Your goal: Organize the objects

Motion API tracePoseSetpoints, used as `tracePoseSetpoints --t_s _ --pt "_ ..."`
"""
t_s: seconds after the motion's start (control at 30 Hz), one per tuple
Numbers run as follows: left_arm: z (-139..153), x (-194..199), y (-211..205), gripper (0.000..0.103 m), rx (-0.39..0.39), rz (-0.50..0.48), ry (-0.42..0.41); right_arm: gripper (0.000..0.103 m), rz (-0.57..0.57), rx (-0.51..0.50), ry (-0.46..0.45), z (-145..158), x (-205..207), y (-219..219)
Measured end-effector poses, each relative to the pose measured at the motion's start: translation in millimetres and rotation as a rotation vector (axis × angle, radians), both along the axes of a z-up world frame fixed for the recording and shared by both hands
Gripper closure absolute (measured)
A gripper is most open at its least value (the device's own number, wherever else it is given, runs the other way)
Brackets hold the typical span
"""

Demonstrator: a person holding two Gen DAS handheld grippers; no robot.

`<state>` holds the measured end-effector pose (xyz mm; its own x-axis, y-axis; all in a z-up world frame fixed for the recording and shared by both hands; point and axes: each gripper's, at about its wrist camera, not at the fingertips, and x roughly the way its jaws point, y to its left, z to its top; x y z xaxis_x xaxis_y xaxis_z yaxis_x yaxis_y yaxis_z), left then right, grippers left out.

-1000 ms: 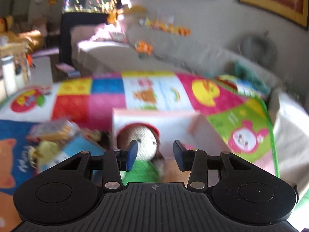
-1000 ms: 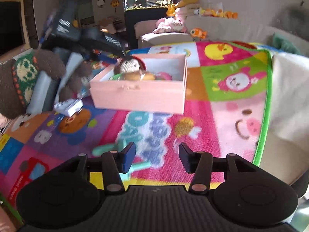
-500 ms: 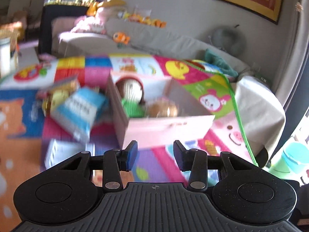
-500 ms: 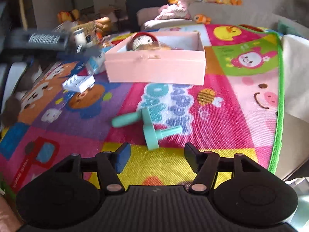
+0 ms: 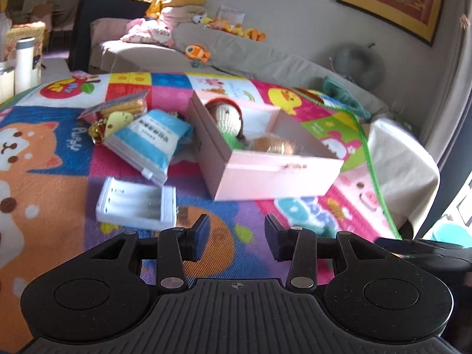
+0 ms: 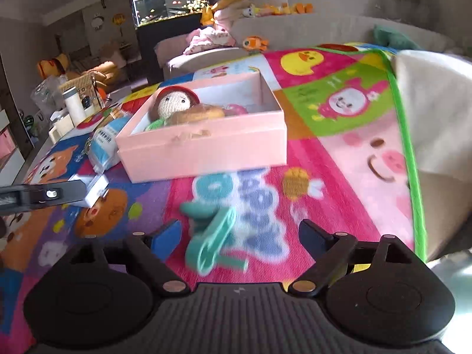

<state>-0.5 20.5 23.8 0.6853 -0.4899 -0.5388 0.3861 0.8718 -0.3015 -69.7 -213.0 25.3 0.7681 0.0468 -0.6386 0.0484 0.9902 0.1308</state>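
A pink box (image 5: 277, 174) (image 6: 206, 147) stands on the colourful play mat. It holds a knitted doll (image 5: 227, 115) (image 6: 174, 104) and a brown round item (image 5: 273, 146). My left gripper (image 5: 237, 240) is open and empty, above the mat in front of the box. A white battery case (image 5: 137, 203) lies just left of it. My right gripper (image 6: 240, 234) is open wide, with a teal plastic toy (image 6: 211, 236) lying on the mat between its fingers, untouched.
A blue and white packet (image 5: 150, 144), a snack bag (image 5: 121, 107) and a gold trinket lie left of the box. A sofa with plush toys (image 5: 236, 59) runs behind. The mat's green edge (image 6: 410, 159) drops off at the right.
My left gripper has pulled back from the box, leaving the doll inside. My right gripper has opened wider and moved down over the teal toy.
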Motion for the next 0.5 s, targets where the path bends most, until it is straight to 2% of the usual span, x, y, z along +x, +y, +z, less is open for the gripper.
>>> tracePoseSetpoints --t_s 0.1,0.17,0.27,0.33,0.37,0.4,0.5 --pt "-11 1 1 0.058 -0.008 0.002 0.013 0.016 0.107 -0.086 0.039 -6 -17 20" --pt "-17 2 2 0.058 -0.015 0.000 0.016 0.021 0.131 -0.245 0.013 -10 -19 32" --pt "-23 -1 3 0.058 -0.013 0.000 0.007 0.025 0.010 -0.463 -0.029 -15 -5 24" --pt "-28 -2 4 0.059 -0.021 0.003 0.014 0.025 -0.086 -0.547 -0.052 -13 4 13" --pt "-32 -2 4 0.059 -0.024 0.006 0.024 0.025 -0.113 -0.519 -0.050 -9 7 5" --pt "-34 -2 5 0.059 -0.029 0.009 0.025 0.024 -0.124 -0.439 -0.039 -4 9 -3" --pt "-34 -1 5 0.059 -0.048 0.010 0.025 0.023 -0.144 -0.093 0.024 6 16 -19"
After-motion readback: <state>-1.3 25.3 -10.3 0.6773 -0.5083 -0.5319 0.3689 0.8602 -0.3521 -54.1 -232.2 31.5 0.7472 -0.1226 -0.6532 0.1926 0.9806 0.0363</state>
